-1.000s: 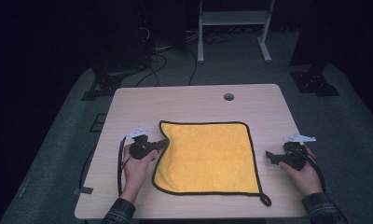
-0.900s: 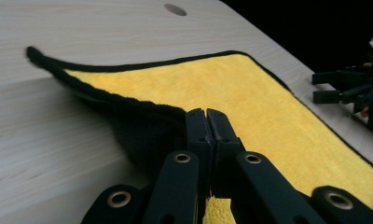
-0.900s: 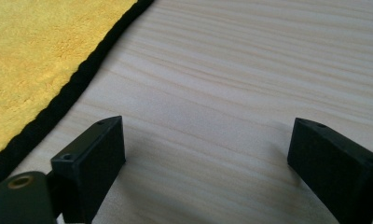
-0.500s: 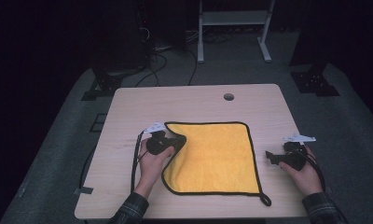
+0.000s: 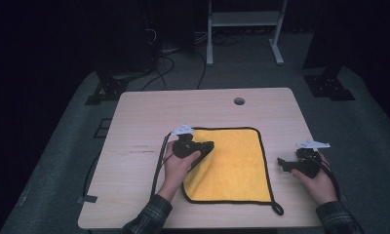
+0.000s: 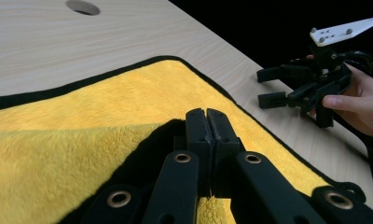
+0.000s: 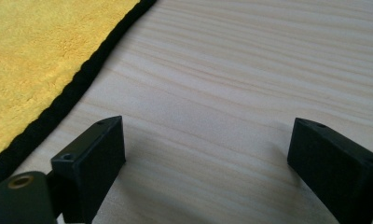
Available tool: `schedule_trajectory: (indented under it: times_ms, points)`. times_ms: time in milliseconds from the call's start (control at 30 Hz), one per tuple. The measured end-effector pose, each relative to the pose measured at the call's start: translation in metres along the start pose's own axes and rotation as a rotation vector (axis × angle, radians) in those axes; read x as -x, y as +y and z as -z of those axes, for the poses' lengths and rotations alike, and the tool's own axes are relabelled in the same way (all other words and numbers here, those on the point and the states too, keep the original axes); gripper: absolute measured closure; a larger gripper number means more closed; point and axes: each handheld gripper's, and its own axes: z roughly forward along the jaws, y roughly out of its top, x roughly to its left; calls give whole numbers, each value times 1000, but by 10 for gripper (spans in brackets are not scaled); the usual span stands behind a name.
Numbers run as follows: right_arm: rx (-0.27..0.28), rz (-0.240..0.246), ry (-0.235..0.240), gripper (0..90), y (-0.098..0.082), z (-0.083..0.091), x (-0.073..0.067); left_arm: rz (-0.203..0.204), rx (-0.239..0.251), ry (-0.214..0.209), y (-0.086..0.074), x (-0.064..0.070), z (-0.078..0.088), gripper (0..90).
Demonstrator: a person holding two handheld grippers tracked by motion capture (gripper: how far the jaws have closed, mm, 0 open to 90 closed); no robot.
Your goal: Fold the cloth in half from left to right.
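Left gripper (image 5: 206,147) clamped on cloth (image 5: 237,165), jaws pressed together over a folded-in left edge, well inside the cloth's left side. Right gripper (image 5: 283,163) spread apart, resting on bare table (image 5: 134,126) just right of the cloth. Cloth flat mid-table.

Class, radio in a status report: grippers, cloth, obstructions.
Left gripper shut on yellow cloth, left edge folded over. Right gripper open, resting on table beside cloth. Nothing in the way.
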Motion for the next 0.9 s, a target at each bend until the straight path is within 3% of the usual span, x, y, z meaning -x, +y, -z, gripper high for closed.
schedule_trajectory:
  times_ms: [567,900]
  points:
    - [0,5,7,99,0,0,-1,11,-15,-90,14,18,-57,884]
    - [-1,5,8,99,0,0,-1,3,-49,-126,16,29,-90,884]
